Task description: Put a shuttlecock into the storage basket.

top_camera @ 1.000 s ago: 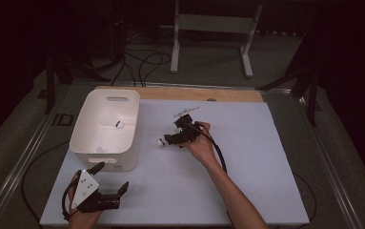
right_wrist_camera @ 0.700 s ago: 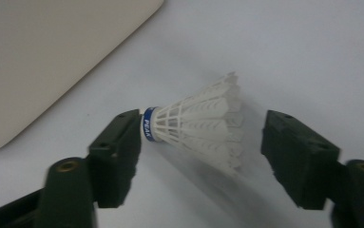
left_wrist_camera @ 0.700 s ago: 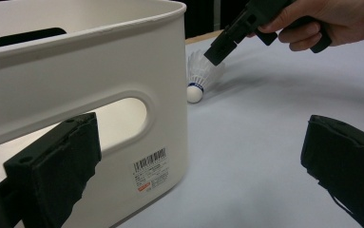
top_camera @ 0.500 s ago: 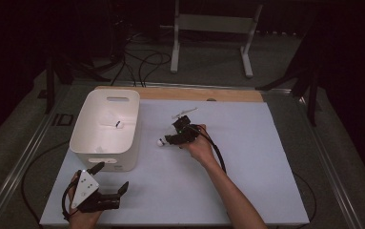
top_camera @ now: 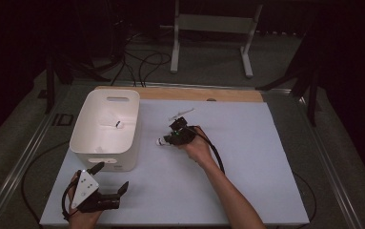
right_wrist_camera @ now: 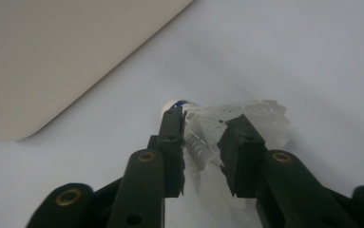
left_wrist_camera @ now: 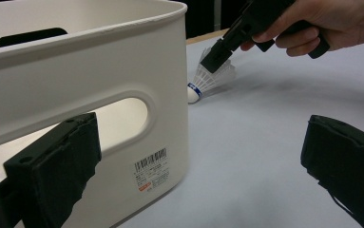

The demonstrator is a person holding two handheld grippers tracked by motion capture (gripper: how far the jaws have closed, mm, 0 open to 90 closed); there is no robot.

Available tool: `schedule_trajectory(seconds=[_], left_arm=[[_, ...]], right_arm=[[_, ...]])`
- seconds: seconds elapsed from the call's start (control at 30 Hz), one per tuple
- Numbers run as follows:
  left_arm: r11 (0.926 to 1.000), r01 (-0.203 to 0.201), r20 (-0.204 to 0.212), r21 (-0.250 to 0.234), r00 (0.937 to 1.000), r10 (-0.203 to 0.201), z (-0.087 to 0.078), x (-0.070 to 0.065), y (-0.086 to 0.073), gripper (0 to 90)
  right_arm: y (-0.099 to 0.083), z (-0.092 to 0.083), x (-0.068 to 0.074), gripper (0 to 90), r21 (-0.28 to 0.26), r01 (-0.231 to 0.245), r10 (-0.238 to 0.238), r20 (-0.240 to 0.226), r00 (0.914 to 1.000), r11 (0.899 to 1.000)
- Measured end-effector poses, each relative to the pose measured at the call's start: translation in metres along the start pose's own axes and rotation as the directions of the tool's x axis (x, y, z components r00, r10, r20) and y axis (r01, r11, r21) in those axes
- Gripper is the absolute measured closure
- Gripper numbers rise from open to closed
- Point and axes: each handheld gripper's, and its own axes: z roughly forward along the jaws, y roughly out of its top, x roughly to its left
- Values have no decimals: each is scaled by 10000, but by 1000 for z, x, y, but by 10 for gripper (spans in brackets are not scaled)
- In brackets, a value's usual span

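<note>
A white feathered shuttlecock lies on the white table sheet, just right of a white plastic bin. My right gripper points at it from the right. Its jaws have just been closing, and its pads now press the feather skirt from both sides. The cork tip with a blue band pokes out past the jaws. At the front left my left gripper stands open and holds nothing, facing the bin's near wall.
A small white object with a dark end lies inside the bin. The bare sheet stretches to the right and front. A wooden strip edges the table's back, with a metal stand and cables on the floor beyond.
The right gripper's jaws have drawn in on the shuttlecock's skirt, and the hand has hardly shifted. The left gripper has stayed put.
</note>
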Motion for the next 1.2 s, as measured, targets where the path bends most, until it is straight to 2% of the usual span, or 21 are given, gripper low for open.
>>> schedule_trajectory(seconds=[0.3, 0.37, 0.73, 1.2], left_arm=[[10000, -8, -3, -2, 10000, 8, 0, 0, 0, 3], [10000, -3, -6, -2, 10000, 3, 0, 0, 0, 3], [10000, -6, -8, 2, 10000, 6, 0, 0, 0, 3], [10000, -10, -3, -4, 10000, 10, 0, 0, 0, 3]], right_arm=[[1, 0, 7, 888, -69, 346, -346, -33, 9994, 9994], [2, -1, 7, 892, -112, 498, -497, 77, 9987, 9987], [3, -8, 10, 894, -251, 447, -442, 206, 9988, 9987], [5, -15, 15, 895, -459, 604, -592, 288, 9978, 9971]])
